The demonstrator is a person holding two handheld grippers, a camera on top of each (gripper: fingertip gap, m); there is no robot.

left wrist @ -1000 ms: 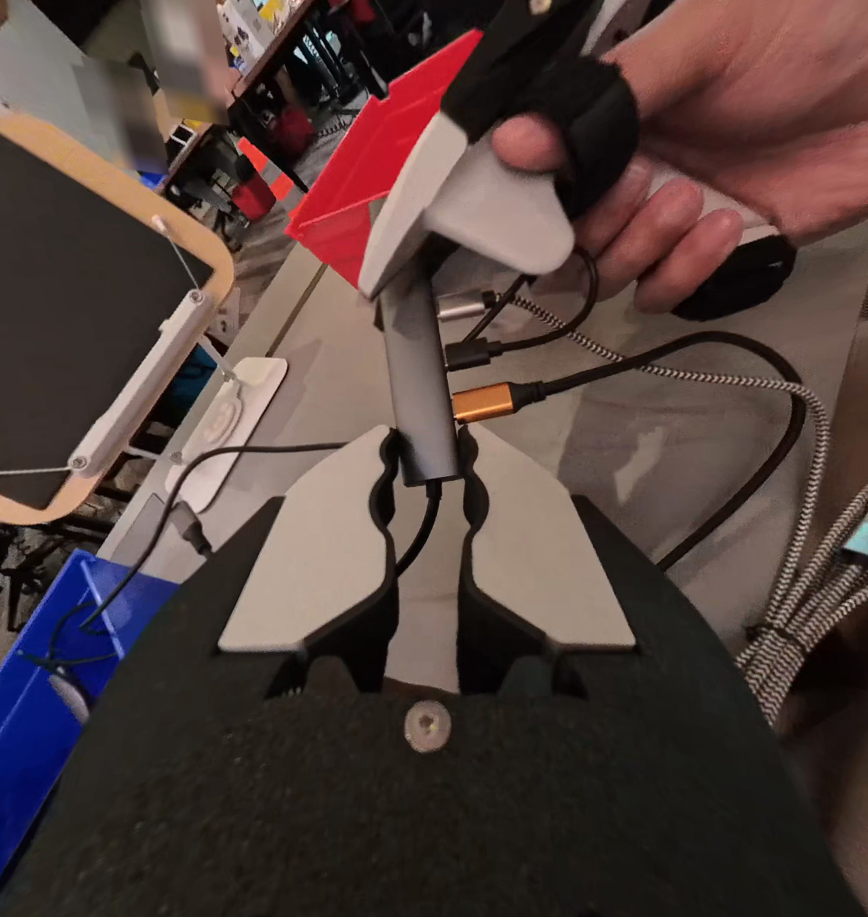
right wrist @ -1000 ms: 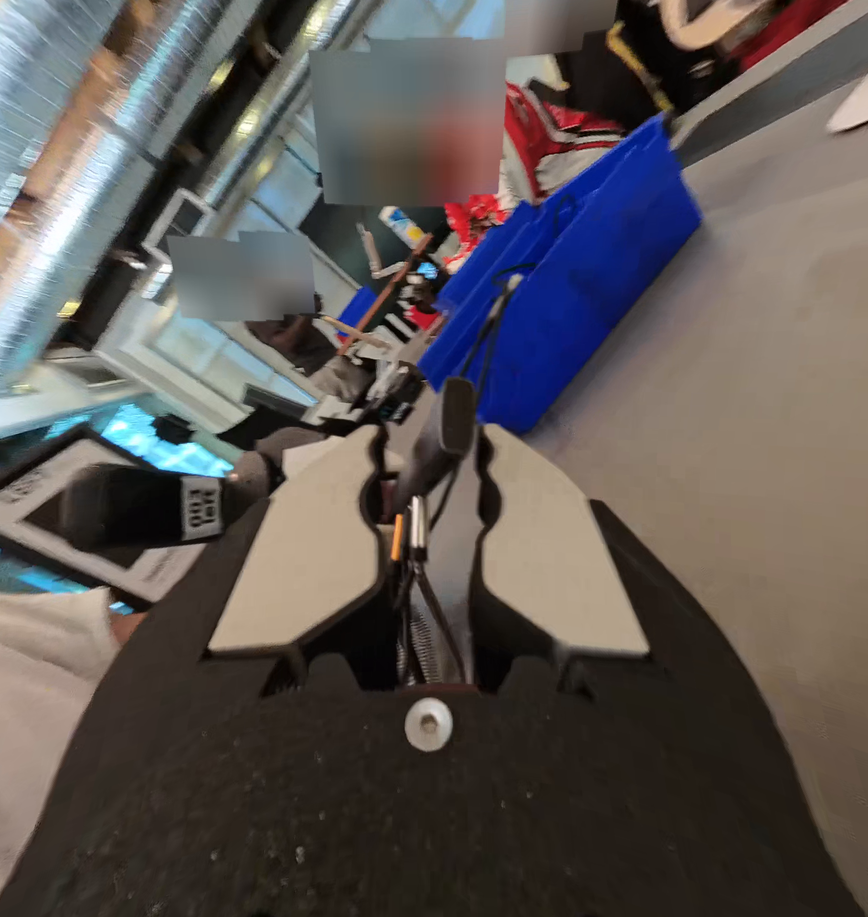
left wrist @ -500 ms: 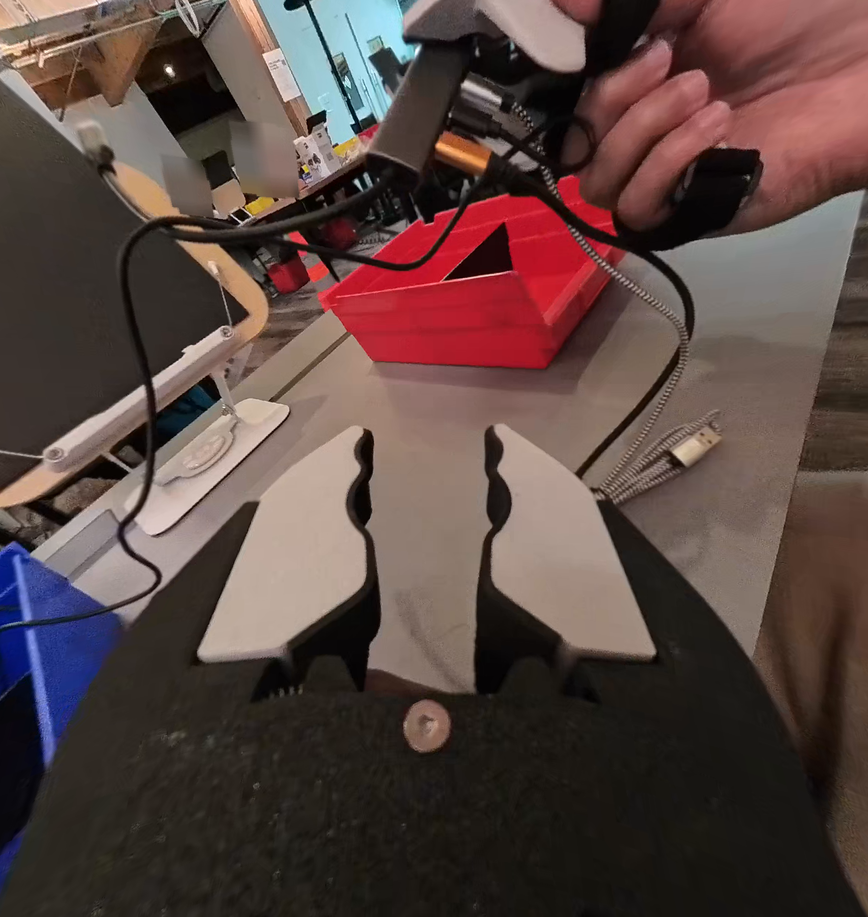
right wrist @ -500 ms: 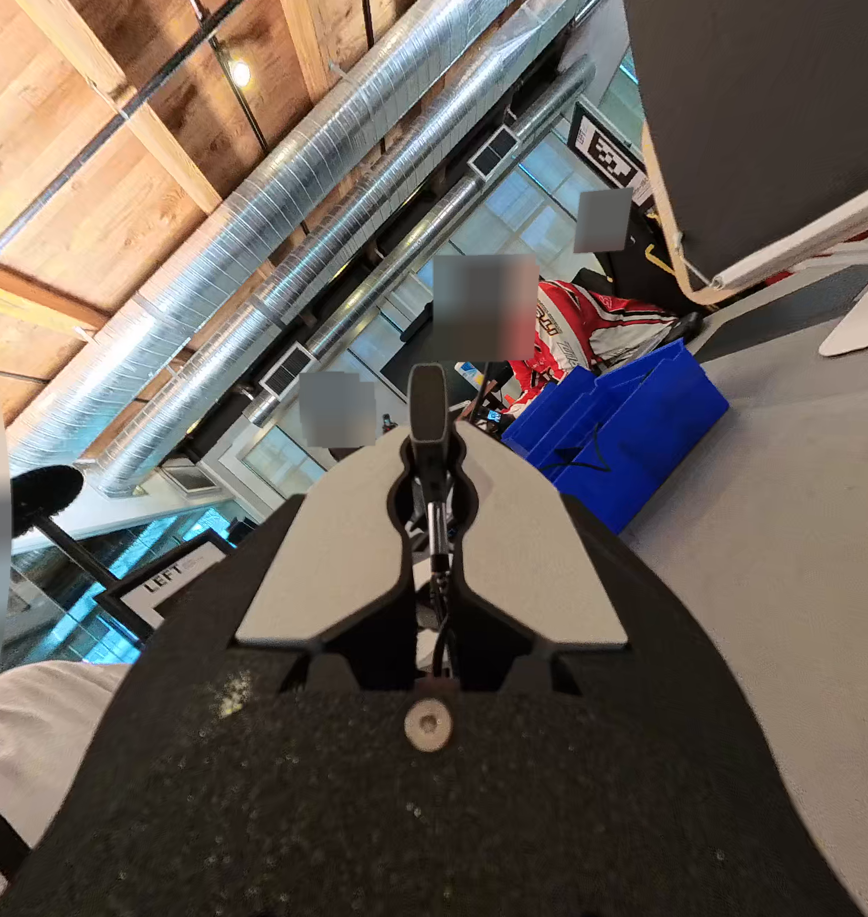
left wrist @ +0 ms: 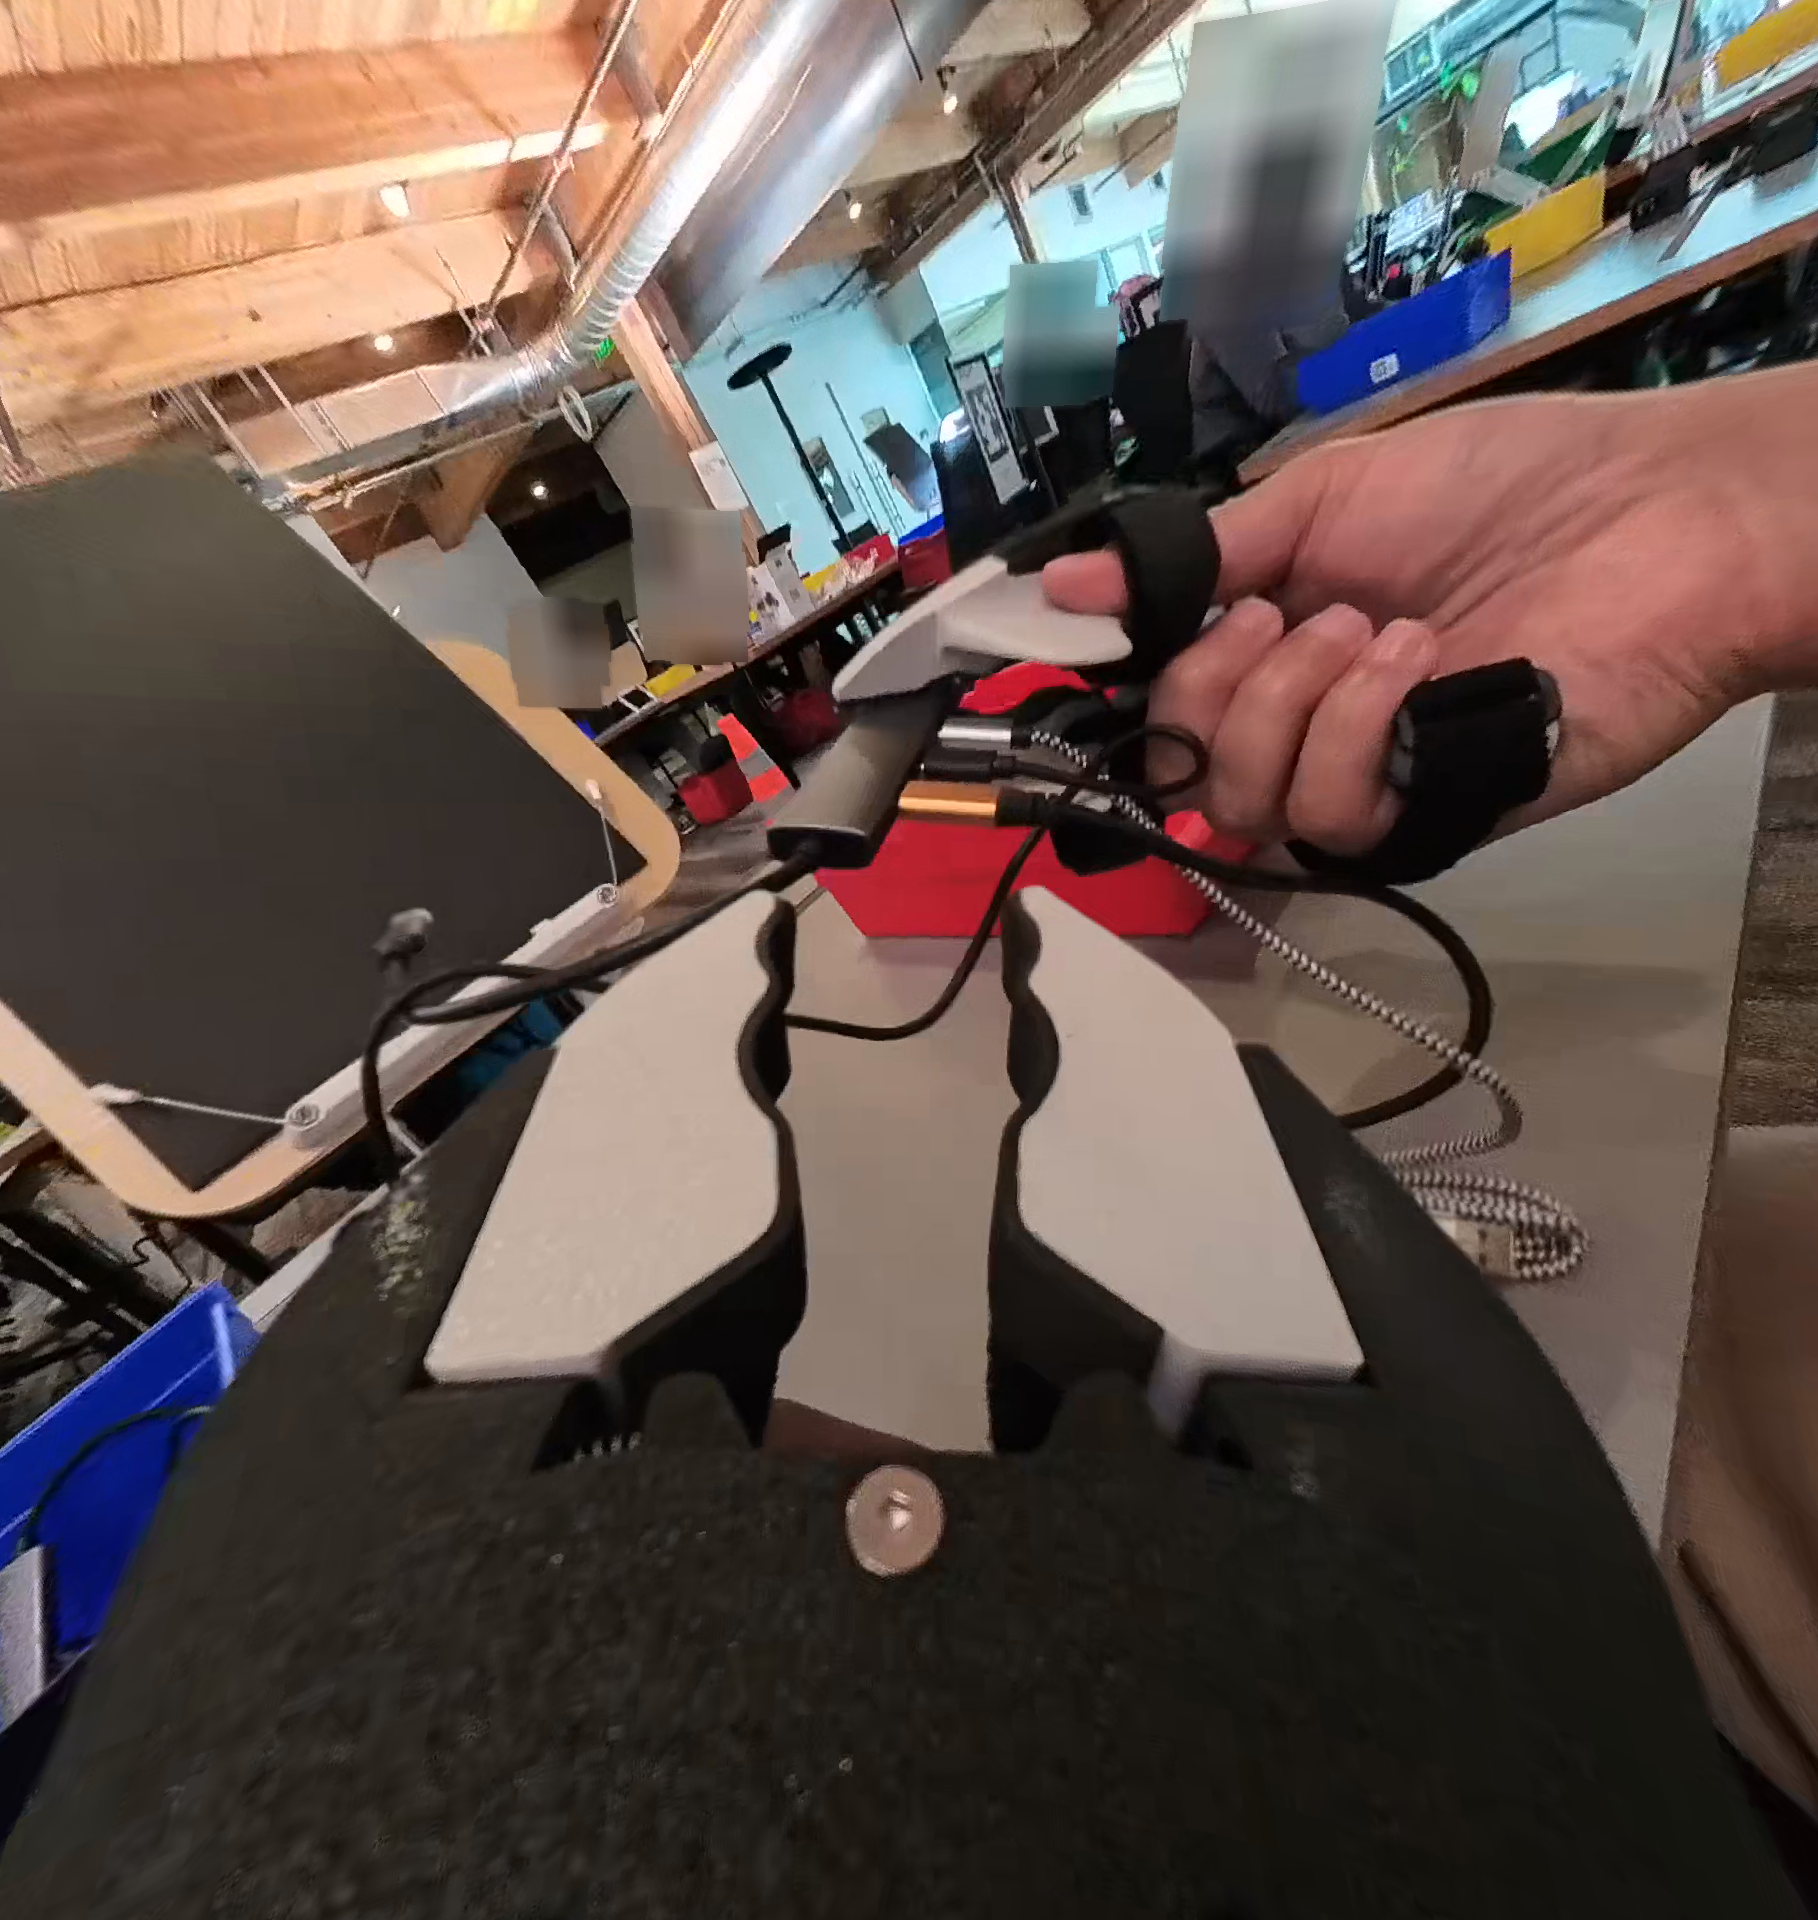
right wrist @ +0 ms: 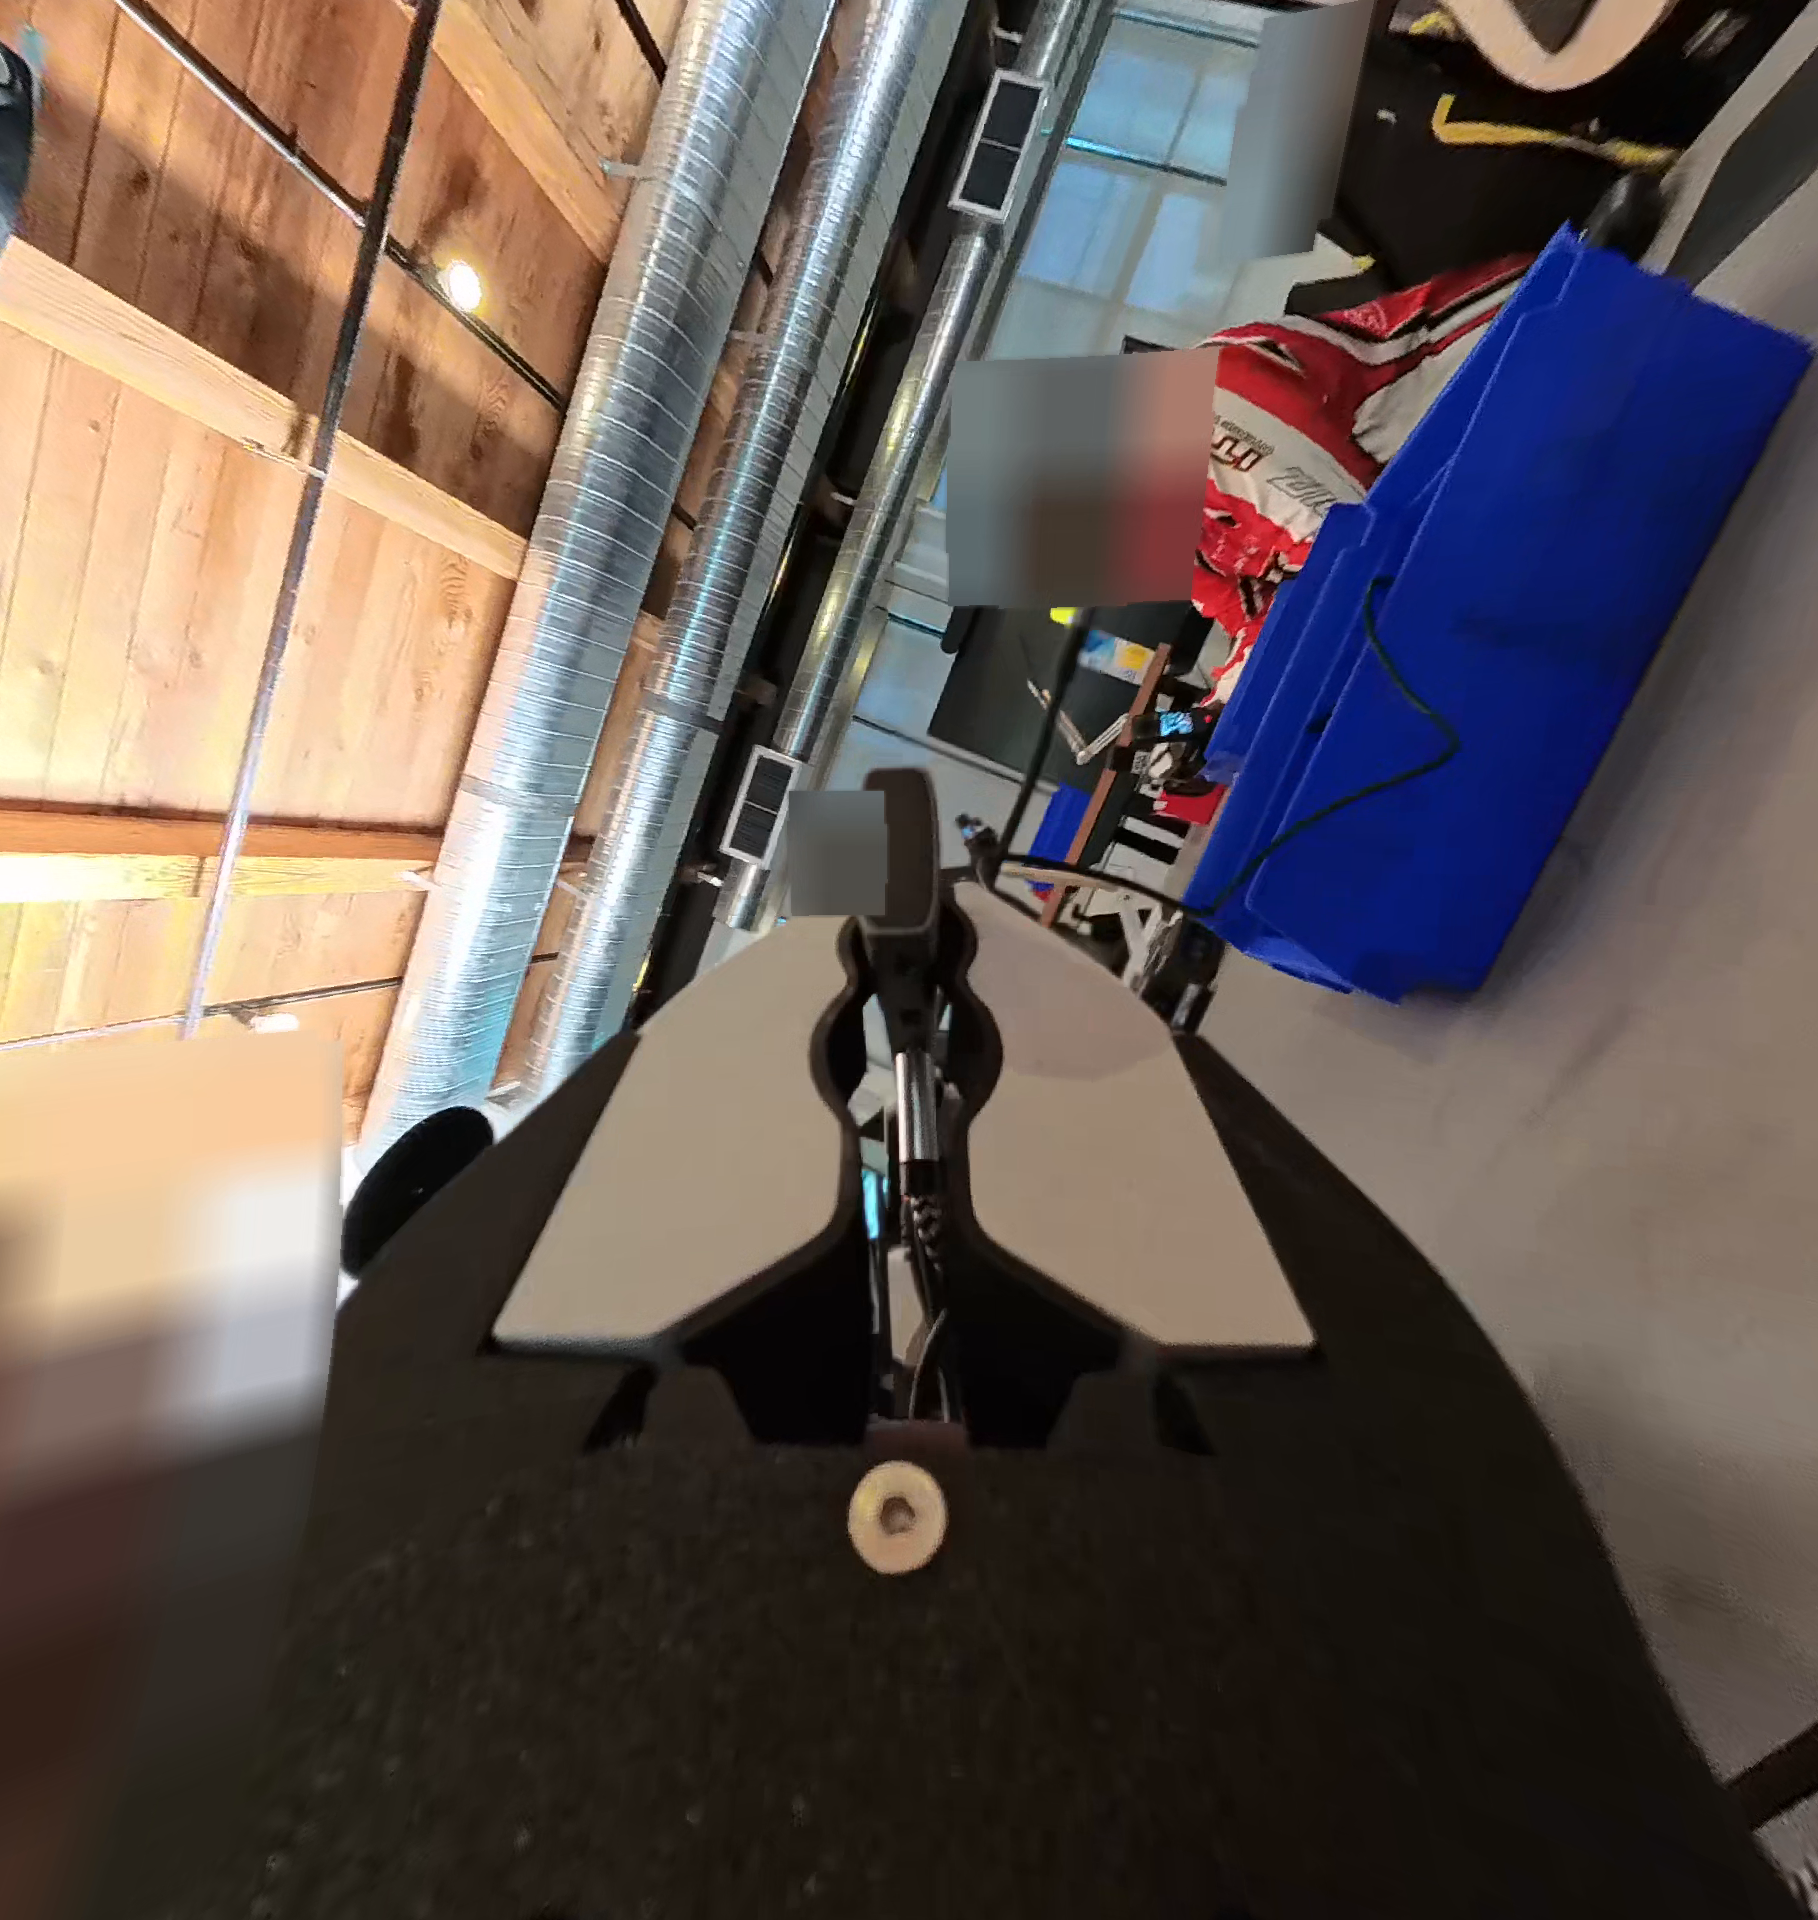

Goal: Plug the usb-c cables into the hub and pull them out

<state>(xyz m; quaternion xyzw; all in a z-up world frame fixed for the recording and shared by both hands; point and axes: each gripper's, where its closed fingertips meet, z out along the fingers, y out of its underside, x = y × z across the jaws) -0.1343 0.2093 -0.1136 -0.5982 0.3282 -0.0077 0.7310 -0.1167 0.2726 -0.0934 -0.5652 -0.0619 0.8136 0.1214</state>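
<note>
**Hub handed over: right gripper holds it aloft, left gripper empty**

The left gripper has let go of the hub. A second ago its jaws were clamped on the hub's near end; now they stand wide apart with nothing between them, only a thin black lead sagging across the gap in the background. The hub has gone with the right gripper, whose jaws are closed tight on the hub's far end, and it hangs in the air above the grey table, in front of the red bin.

In the left wrist view three plugs sit side by side in the hub: a silver one, a black one and an orange one. Their cables droop from the right hand down to the table, the braided cable ending in a loose coil by the edge. The hub's own dark lead trails away towards the blue bin.

With all three seated, the plugging half looks finished. The freed left gripper is probably the one to pull, most likely taking the orange plug first since it sits nearest. It should close on the plug body, not the cable, and draw straight out along the socket while the right gripper braces the hub.
</note>
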